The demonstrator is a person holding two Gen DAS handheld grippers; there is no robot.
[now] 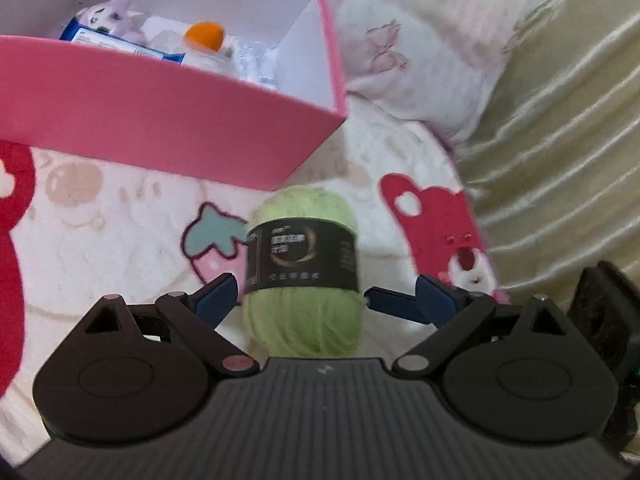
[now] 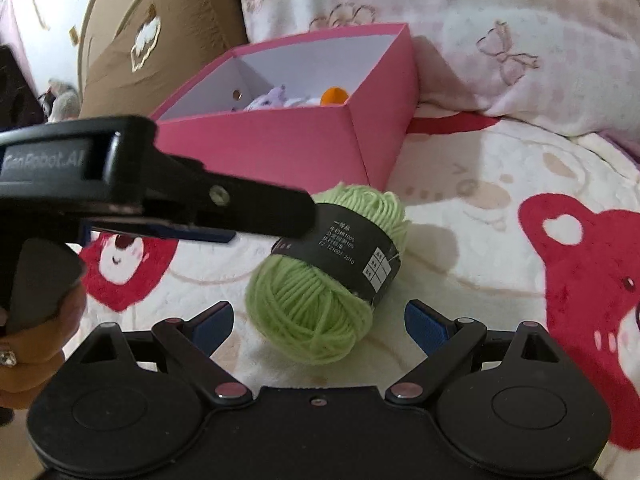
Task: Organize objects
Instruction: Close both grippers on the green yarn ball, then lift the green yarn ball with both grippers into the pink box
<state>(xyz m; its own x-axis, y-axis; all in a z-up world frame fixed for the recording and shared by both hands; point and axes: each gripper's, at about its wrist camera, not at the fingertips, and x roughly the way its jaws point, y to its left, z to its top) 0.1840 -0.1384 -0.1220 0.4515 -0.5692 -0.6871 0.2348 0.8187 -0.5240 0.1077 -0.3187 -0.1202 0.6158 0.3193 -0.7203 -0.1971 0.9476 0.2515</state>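
While the green yarn ball (image 1: 304, 276) lies on its side on the cartoon-print blanket (image 1: 120, 240), just in front of the near corner of the pink box (image 1: 160, 120), both tools are aimed down at it. The left hand-held gripper (image 1: 300, 300) is released, its blue pads either side of the ball at the lower edge of the black paper band (image 1: 300, 260). Whether the left pad is grazing the wool I cannot tell; the right pad stands clear. The right hand-held gripper (image 2: 318, 320) is also released and wide, with the ball sitting between and just beyond its tips, untouched.

Only one tool is needed for something this light, and the left one looks better lined up. A good grasp would go across the banded middle, where the band keeps the strands together; pinching the bare wool near an end risks pulling loops loose or letting the ball roll out. Closing should be gentle, since the ball will squash.

The box already holds a purple plush toy (image 1: 116, 16), a blue packet (image 1: 120, 42) and something orange-capped (image 1: 204, 34), so the empty right-hand part of it seems the likely place to drop the ball. The right tool should probably back off to avoid a clash.
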